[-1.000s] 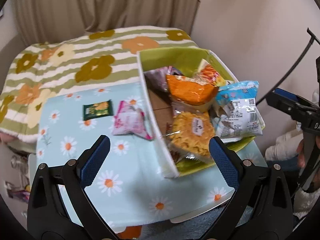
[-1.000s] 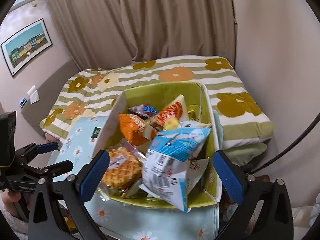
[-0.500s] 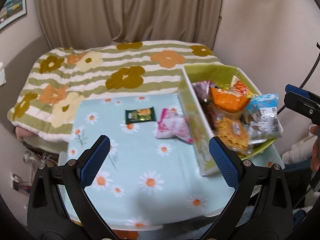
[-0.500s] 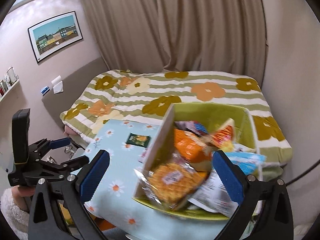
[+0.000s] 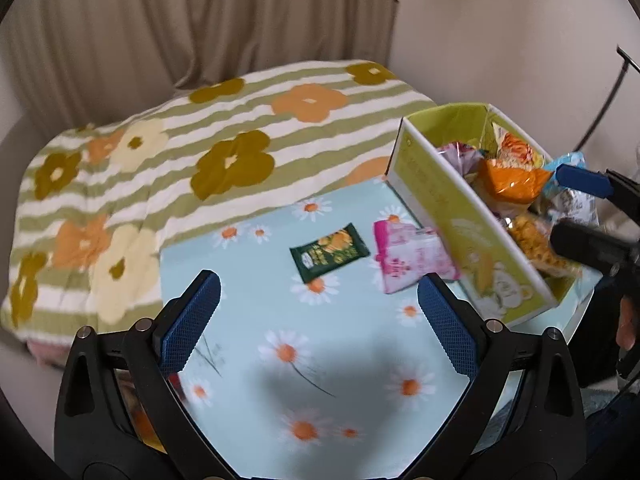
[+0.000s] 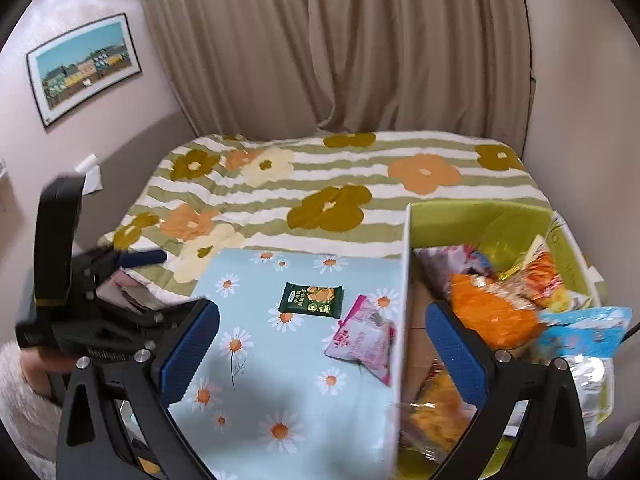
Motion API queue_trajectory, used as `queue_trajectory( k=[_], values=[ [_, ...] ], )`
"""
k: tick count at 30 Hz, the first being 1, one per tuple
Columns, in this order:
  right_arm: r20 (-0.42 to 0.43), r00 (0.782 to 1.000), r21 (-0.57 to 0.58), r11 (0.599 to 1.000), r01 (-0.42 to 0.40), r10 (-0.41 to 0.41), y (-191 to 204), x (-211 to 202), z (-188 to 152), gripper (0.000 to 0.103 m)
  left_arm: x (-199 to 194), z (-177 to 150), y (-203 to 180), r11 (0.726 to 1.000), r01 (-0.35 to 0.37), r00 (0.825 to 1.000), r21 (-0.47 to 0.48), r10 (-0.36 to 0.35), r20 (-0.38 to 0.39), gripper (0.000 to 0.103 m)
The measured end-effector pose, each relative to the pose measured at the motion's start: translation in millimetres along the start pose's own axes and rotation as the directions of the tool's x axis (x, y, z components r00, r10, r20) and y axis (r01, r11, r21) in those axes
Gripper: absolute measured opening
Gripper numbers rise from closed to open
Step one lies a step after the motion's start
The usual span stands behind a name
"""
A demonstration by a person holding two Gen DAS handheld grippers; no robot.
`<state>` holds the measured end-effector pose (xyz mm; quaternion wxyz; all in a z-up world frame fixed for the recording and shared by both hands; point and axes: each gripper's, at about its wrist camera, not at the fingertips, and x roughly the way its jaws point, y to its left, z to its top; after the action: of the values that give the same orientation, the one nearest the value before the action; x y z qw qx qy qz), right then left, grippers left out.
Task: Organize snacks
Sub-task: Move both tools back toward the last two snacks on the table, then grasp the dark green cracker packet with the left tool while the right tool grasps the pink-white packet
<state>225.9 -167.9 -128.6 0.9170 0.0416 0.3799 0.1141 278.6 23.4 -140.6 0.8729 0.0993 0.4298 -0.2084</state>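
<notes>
A dark green snack packet (image 5: pixel 329 252) and a pink packet (image 5: pixel 412 257) lie on the daisy-print table (image 5: pixel 344 360); the pink one touches the wall of a green box (image 5: pixel 472 224) that holds several snack bags. They also show in the right wrist view: green packet (image 6: pixel 311 299), pink packet (image 6: pixel 362 340), box (image 6: pixel 404 320). My left gripper (image 5: pixel 319 322) is open and empty, above the table in front of the packets. My right gripper (image 6: pixel 322 354) is open and empty, straddling the box's left wall.
A bed with a striped flower quilt (image 5: pixel 180 168) lies behind the table, with curtains (image 6: pixel 340 40) beyond. A wall stands to the right of the box. The right gripper shows at the right edge of the left wrist view (image 5: pixel 588 216).
Both grippers have pulled back and swung left from over the box, so the table and the two loose packets now fill the middle of both views. Both stay open and empty.
</notes>
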Motion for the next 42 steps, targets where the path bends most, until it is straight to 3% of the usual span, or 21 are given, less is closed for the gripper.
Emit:
queue_trajectory(
  k=[7, 12, 16, 22, 25, 27, 30, 32, 34, 39, 42],
  values=[
    [-0.068, 0.991, 0.059, 0.991, 0.121, -0.116, 17.7, 48.3, -15.0, 0.103, 49.8, 18.7, 34.0, 0.986, 0.105, 0.993, 0.129, -0.097, -0.069, 0.099],
    [-0.056, 0.971, 0.087, 0.967, 0.238, -0.234, 30.7, 73.5, -33.1, 0.103, 99.6, 25.1, 33.8, 0.956, 0.201, 0.975, 0.215, -0.175, -0.133, 0.099],
    [-0.033, 0.937, 0.070, 0.935, 0.348, -0.347, 37.1, 100.5, -49.6, 0.103, 139.7, 25.7, 20.3, 0.911, 0.269, 0.957, 0.313, -0.217, -0.191, 0.098],
    [-0.016, 0.856, -0.015, 0.856, 0.517, -0.517, 48.4, 134.1, -63.2, 0.103, 184.8, 19.8, 0.4, 0.836, 0.348, 0.930, 0.424, -0.249, -0.271, 0.094],
    [-0.025, 0.839, -0.043, 0.839, 0.543, -0.544, 52.4, 140.4, -69.3, 0.103, 204.5, 18.9, -4.0, 0.814, 0.376, 0.916, 0.443, -0.255, -0.309, 0.090],
    [-0.048, 0.848, -0.042, 0.849, 0.526, -0.528, 52.2, 145.4, -75.0, 0.103, 213.2, 19.0, -5.7, 0.805, 0.389, 0.910, 0.448, -0.260, -0.324, 0.089],
    [-0.092, 0.842, -0.035, 0.847, 0.531, -0.531, 46.6, 155.2, -80.4, 0.103, 223.1, 17.1, -12.3, 0.784, 0.405, 0.902, 0.470, -0.260, -0.345, 0.087],
    [-0.093, 0.838, -0.018, 0.842, 0.539, -0.538, 43.7, 158.4, -80.3, 0.103, 229.0, 13.8, -19.6, 0.766, 0.407, 0.901, 0.498, -0.248, -0.356, 0.083],
    [-0.107, 0.832, 0.000, 0.837, 0.547, -0.544, 36.5, 164.8, -78.2, 0.103, 232.2, 12.8, -22.5, 0.755, 0.418, 0.896, 0.505, -0.249, -0.369, 0.071],
    [-0.133, 0.825, 0.036, 0.829, 0.558, -0.549, 27.2, 179.9, -78.2, 0.103, 233.4, 13.6, -27.3, 0.726, 0.416, 0.900, 0.547, -0.243, -0.362, 0.066],
    [-0.128, 0.826, 0.043, 0.829, 0.557, -0.548, 25.5, 182.2, -75.0, 0.103, 231.7, 14.8, -28.2, 0.716, 0.424, 0.897, 0.555, -0.246, -0.368, 0.055]
  ],
)
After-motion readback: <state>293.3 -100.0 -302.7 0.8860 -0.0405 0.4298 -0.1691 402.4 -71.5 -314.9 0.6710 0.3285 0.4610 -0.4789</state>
